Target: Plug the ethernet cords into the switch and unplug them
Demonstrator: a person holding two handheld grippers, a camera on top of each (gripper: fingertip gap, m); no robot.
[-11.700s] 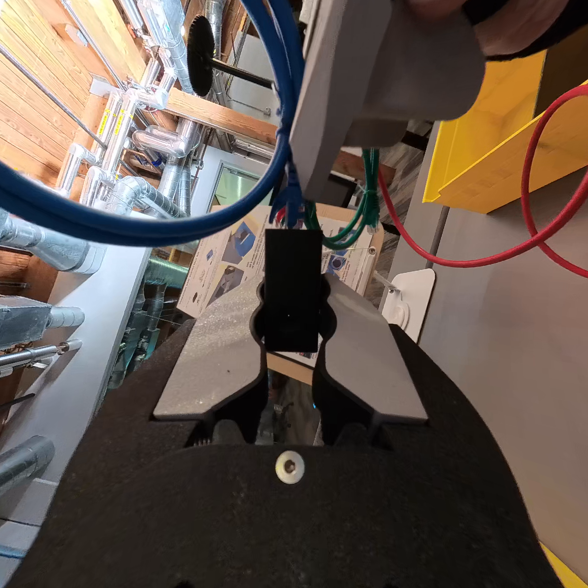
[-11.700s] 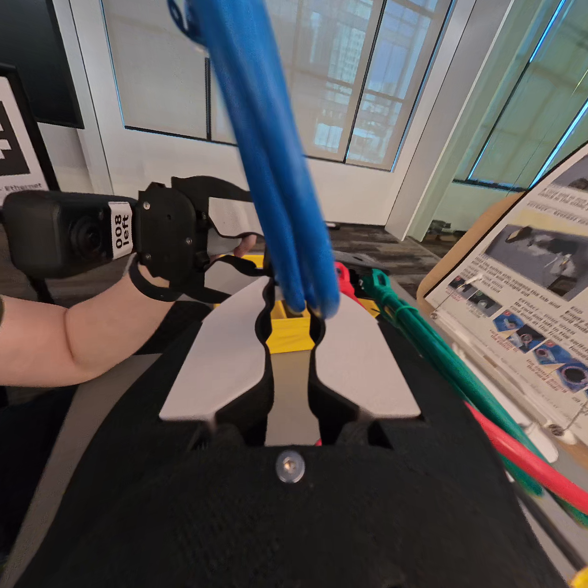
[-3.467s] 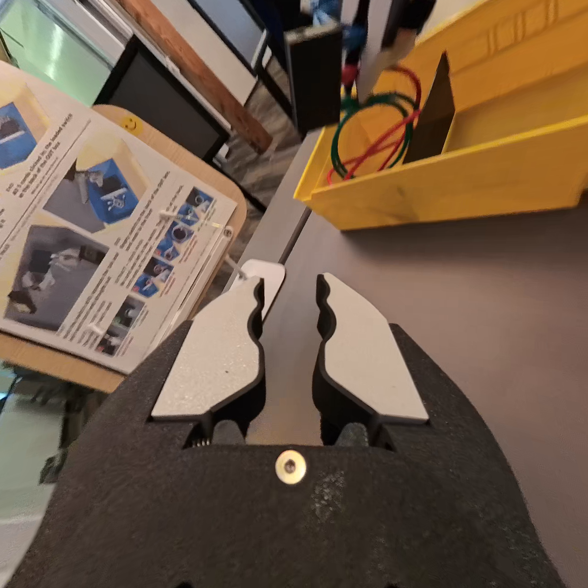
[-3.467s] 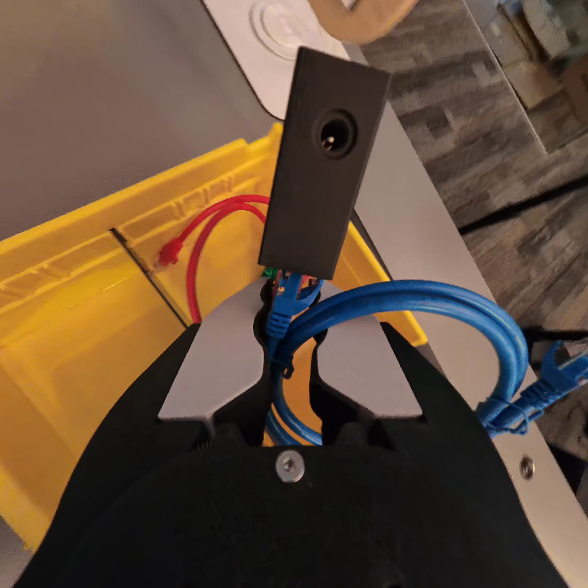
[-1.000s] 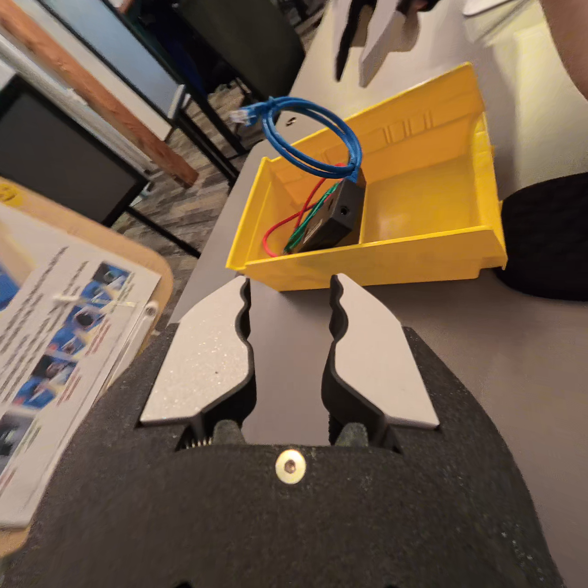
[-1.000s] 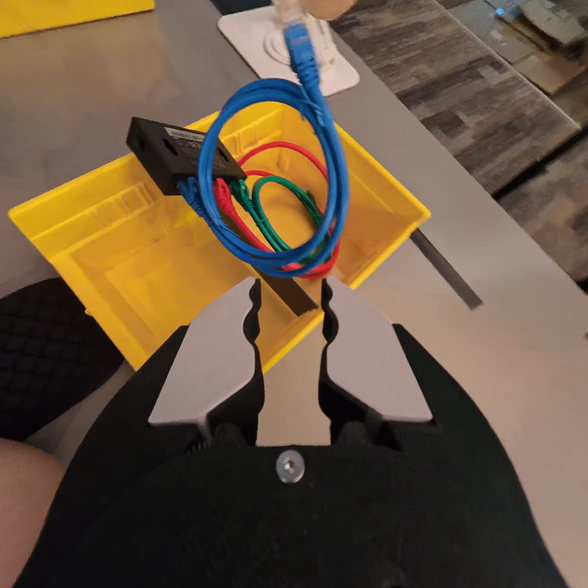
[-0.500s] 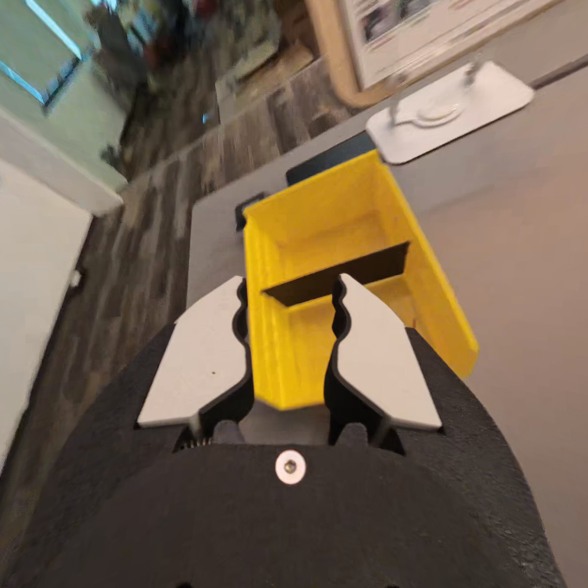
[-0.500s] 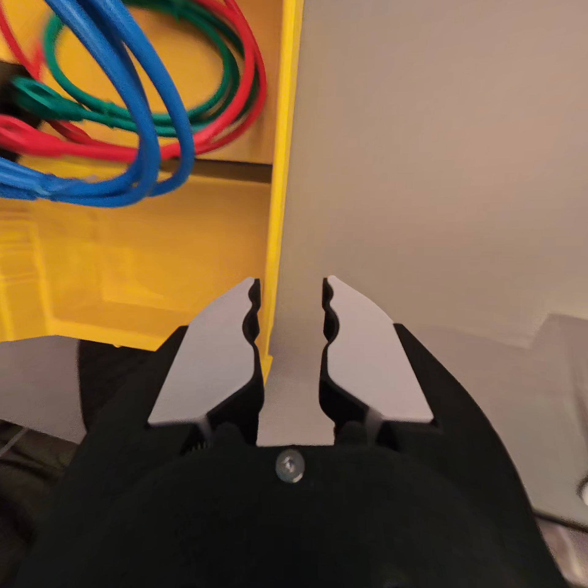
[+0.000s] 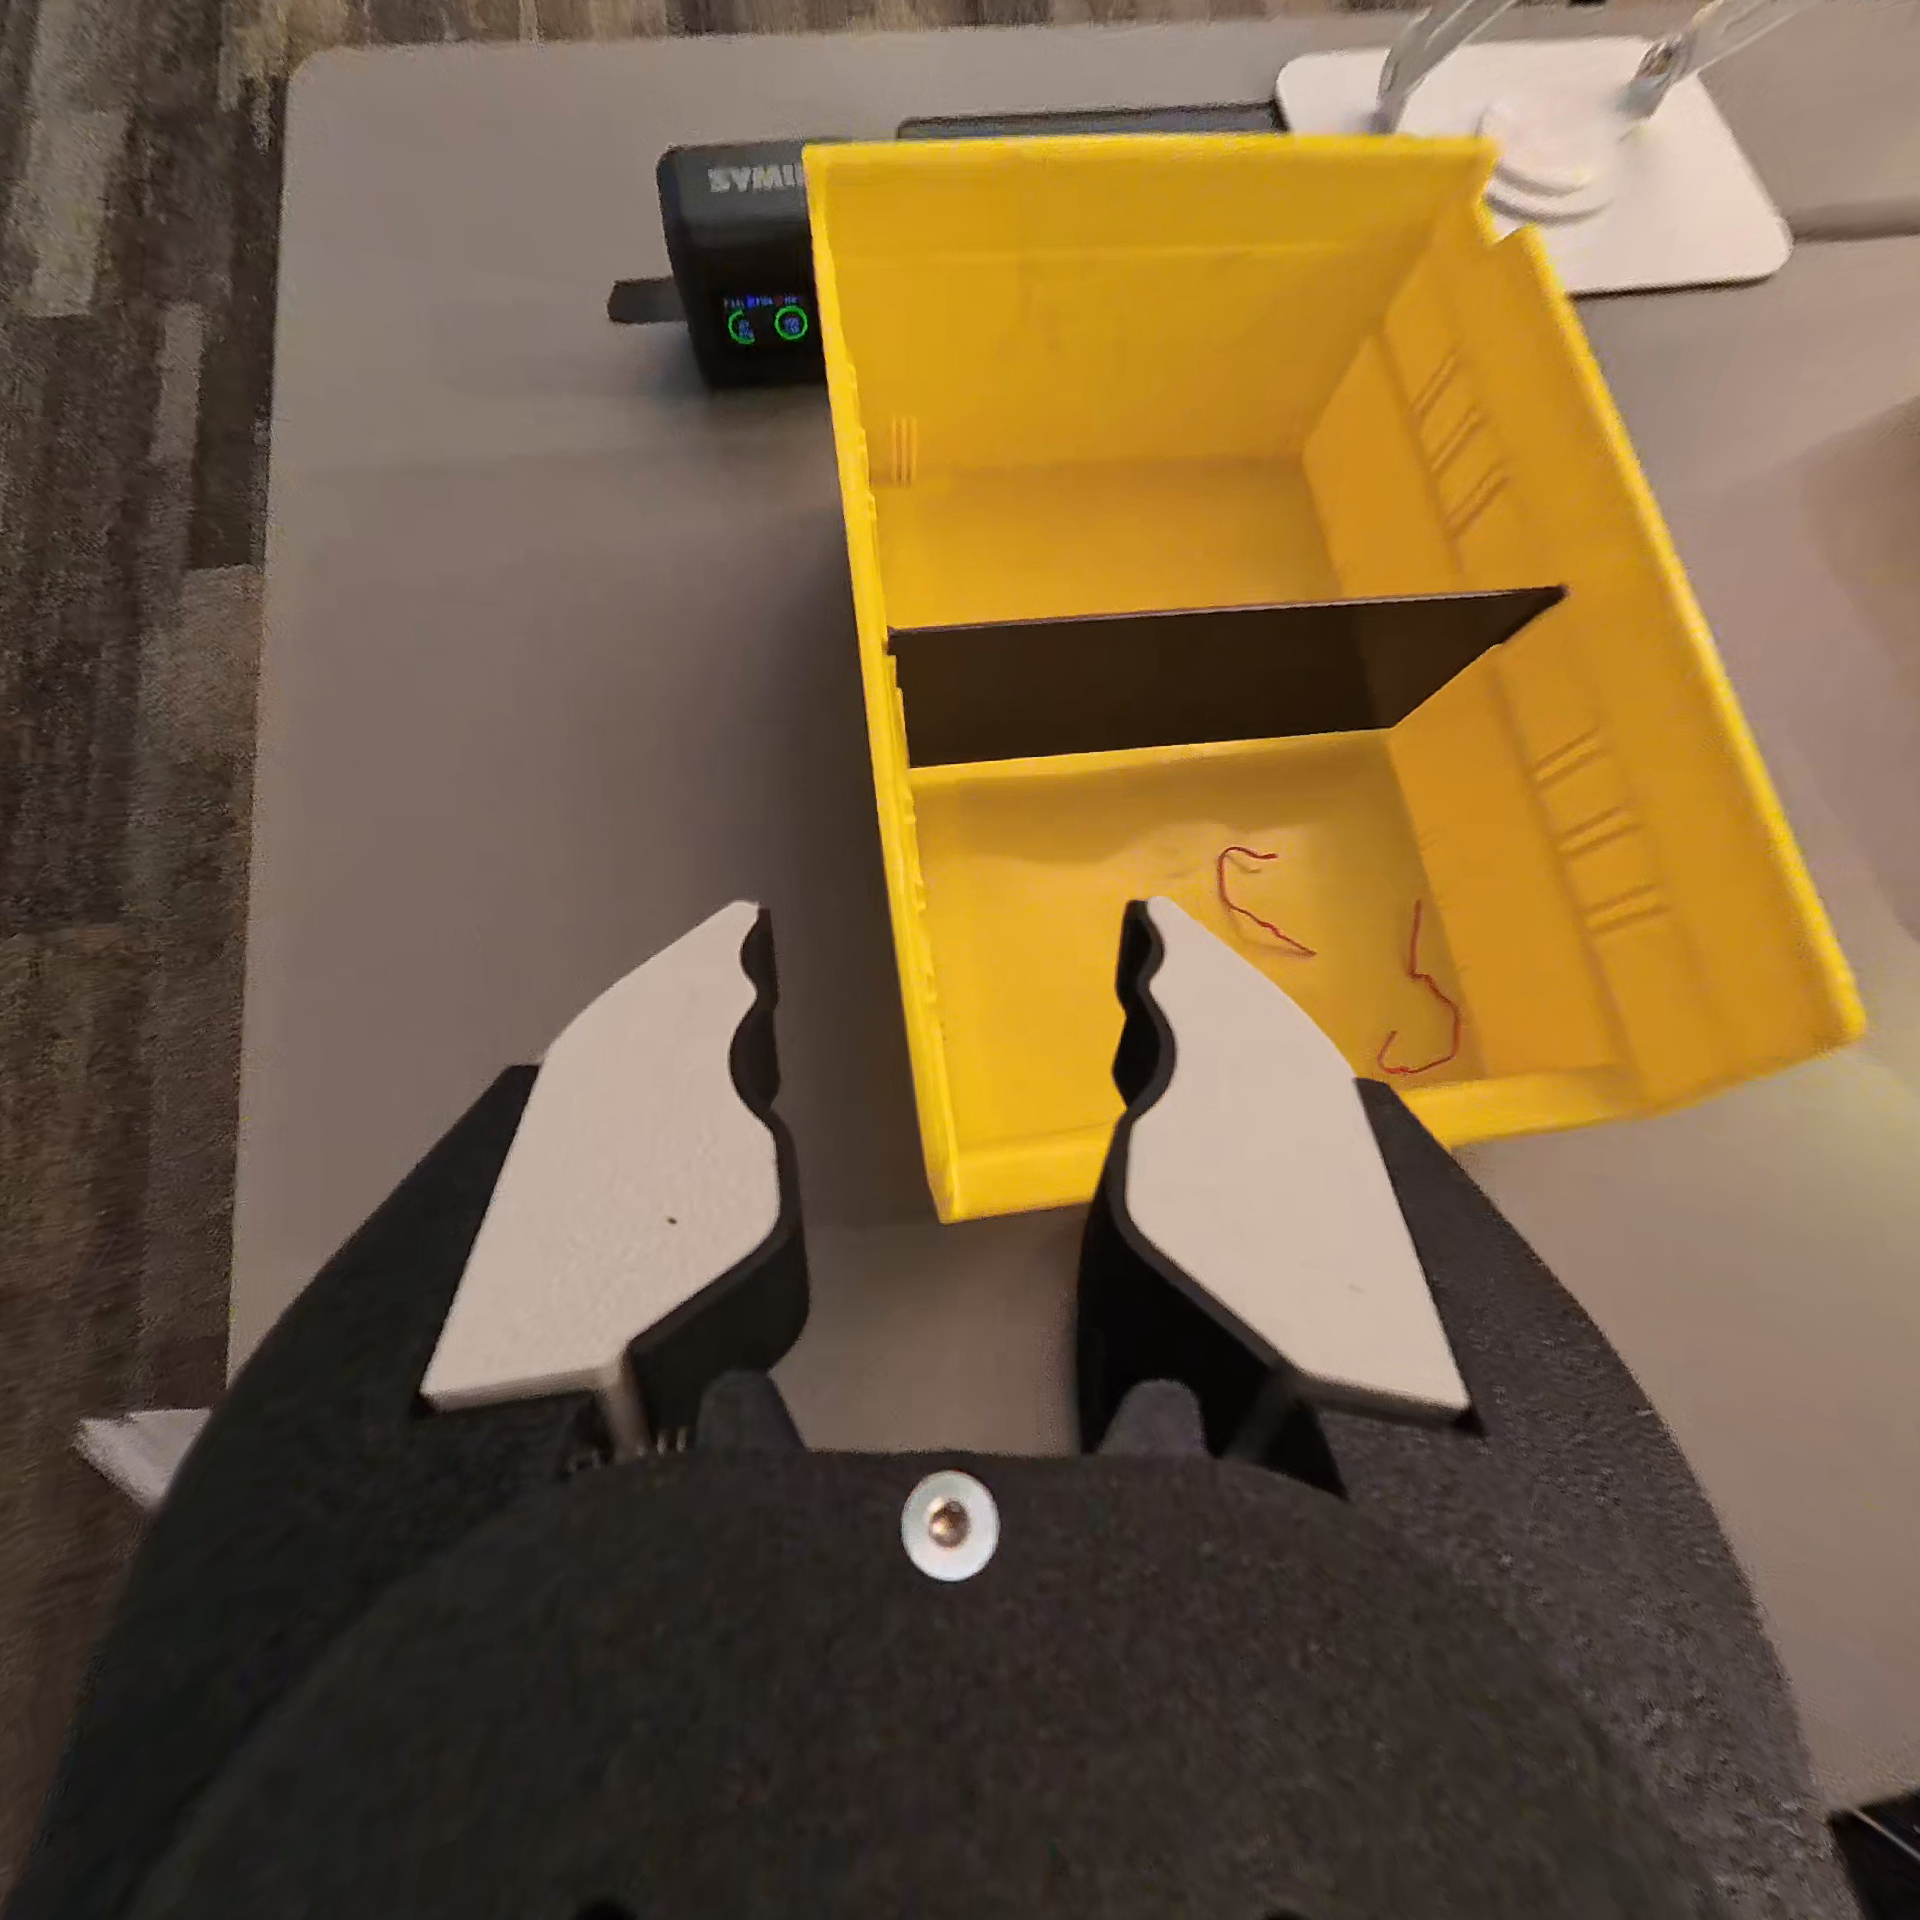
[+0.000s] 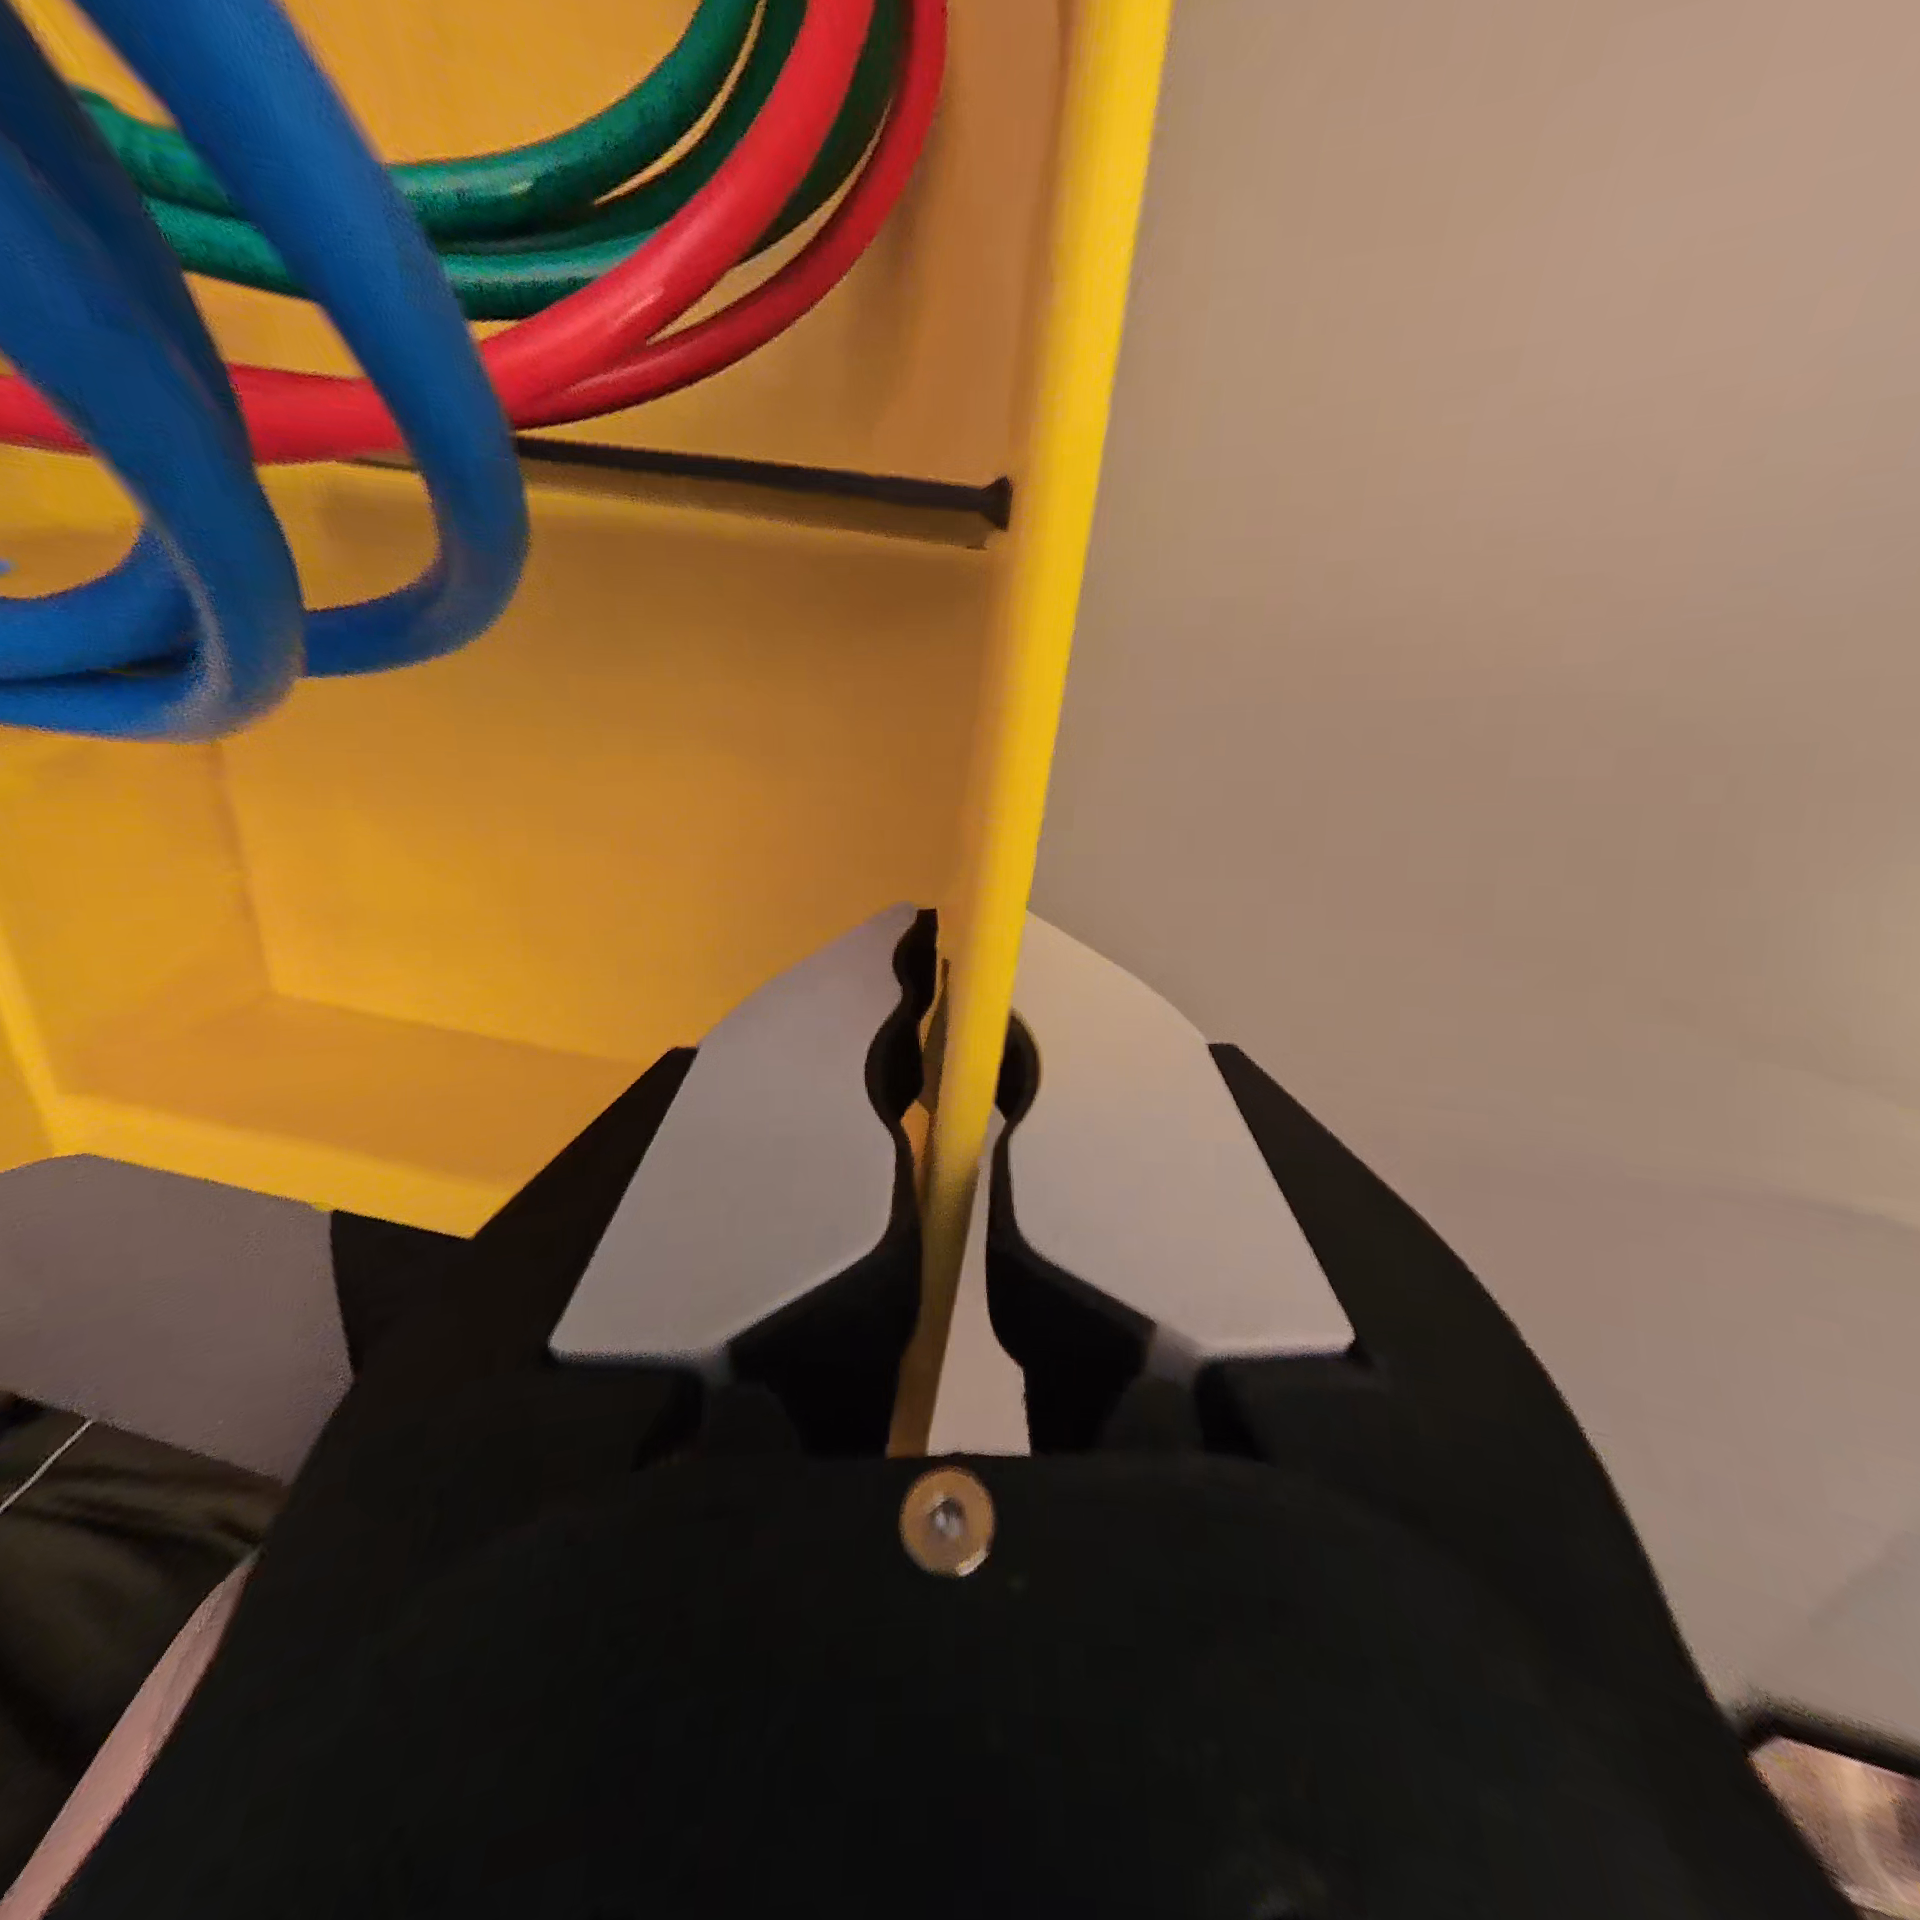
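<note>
In the right wrist view my right gripper (image 10: 977, 925) is shut on the right side wall of a yellow bin (image 10: 1081, 416). Coiled blue cord (image 10: 260, 416), red cord (image 10: 727, 239) and green cord (image 10: 520, 197) lie in that bin, beyond a black divider (image 10: 779, 488). The switch is out of view. In the left wrist view my left gripper (image 9: 945, 914) is open and empty. It hovers over the near left wall of a second yellow bin (image 9: 1091, 343), which holds no cords.
The second bin has a black divider (image 9: 1143, 675) and thin red threads (image 9: 1257, 914) on its floor. A black device with green lights (image 9: 727, 239) sits behind it, and a white stand base (image 9: 1662, 177) at the back right. The grey table (image 9: 520, 623) ends at the left. Tip to tip, the grippers are about 75 centimetres apart.
My right gripper has moved up to the bin's side wall and shut on it. My left gripper has swung from the cord bin to the second bin and opened wider.
</note>
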